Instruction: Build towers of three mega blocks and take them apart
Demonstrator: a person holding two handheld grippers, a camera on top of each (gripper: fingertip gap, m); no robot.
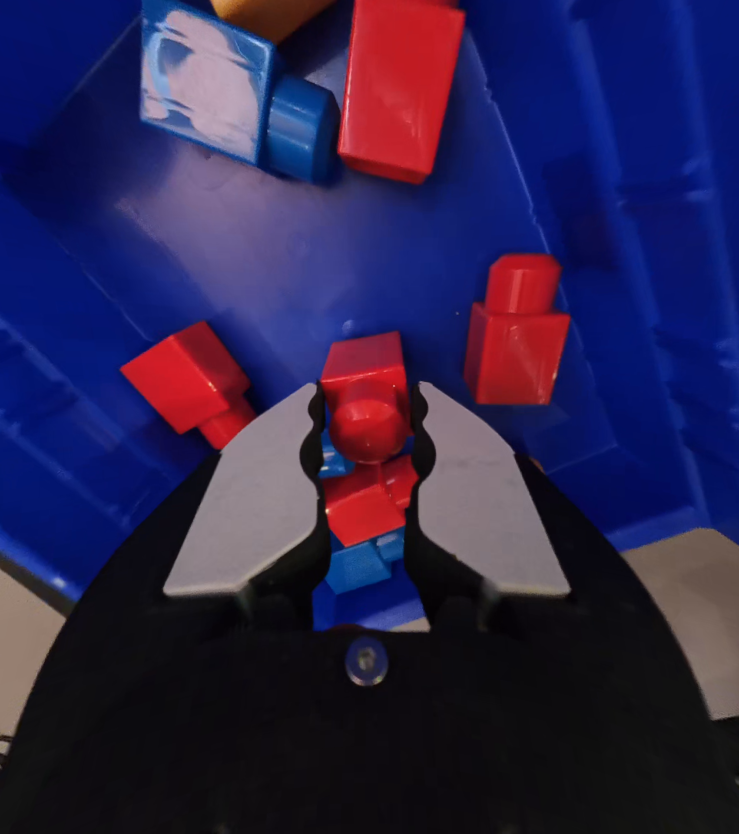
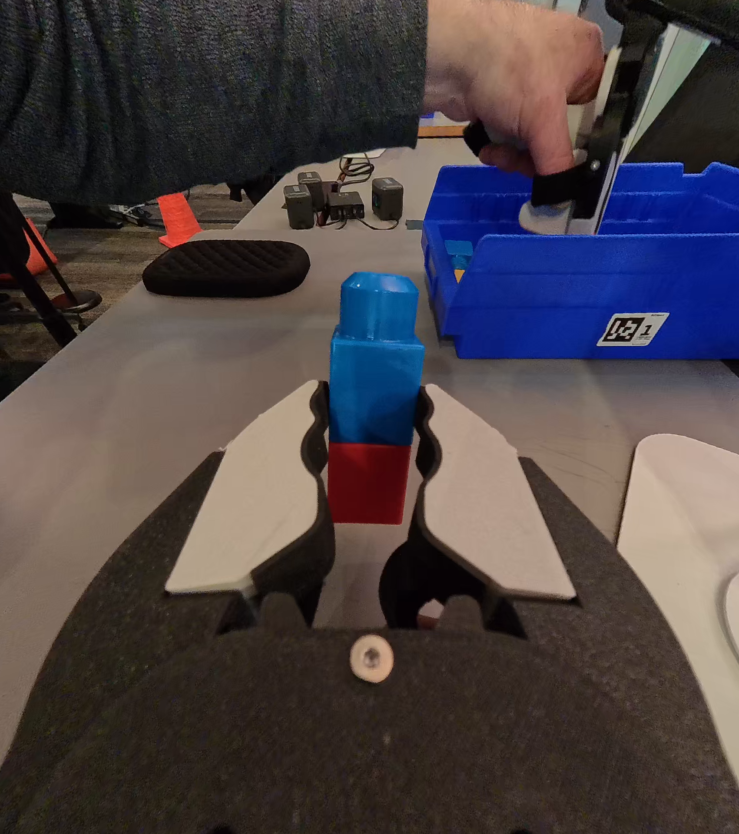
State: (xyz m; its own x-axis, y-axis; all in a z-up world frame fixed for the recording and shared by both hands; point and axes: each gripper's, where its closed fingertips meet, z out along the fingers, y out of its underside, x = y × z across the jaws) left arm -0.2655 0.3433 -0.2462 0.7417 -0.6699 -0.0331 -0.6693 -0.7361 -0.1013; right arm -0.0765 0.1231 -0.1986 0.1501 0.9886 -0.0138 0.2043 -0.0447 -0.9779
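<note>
In the left wrist view my left gripper [image 1: 366, 408] is inside the blue bin [image 1: 629, 316], shut on a red block [image 1: 365, 397] with its stud facing the camera. More red and blue blocks [image 1: 360, 537] lie below it between the fingers. In the right wrist view my right gripper [image 2: 369, 424] is shut on a two-block tower: a blue block [image 2: 376, 383] on a red block [image 2: 366, 483], upright on the grey table [image 2: 132, 406]. The left gripper [image 2: 548, 216] also shows there, held by a hand [image 2: 507, 76] in the bin [image 2: 606, 293].
Loose in the bin: a red block [image 1: 187, 379] at left, a red block [image 1: 516, 347] at right, a long red block [image 1: 397, 85], a blue block [image 1: 227, 90] and an orange one [image 1: 259, 13]. On the table: a black pad [image 2: 227, 266], small grey devices [image 2: 340, 198], a white tray [image 2: 710, 541]. Tip to tip, the grippers are about 30 centimeters apart.
</note>
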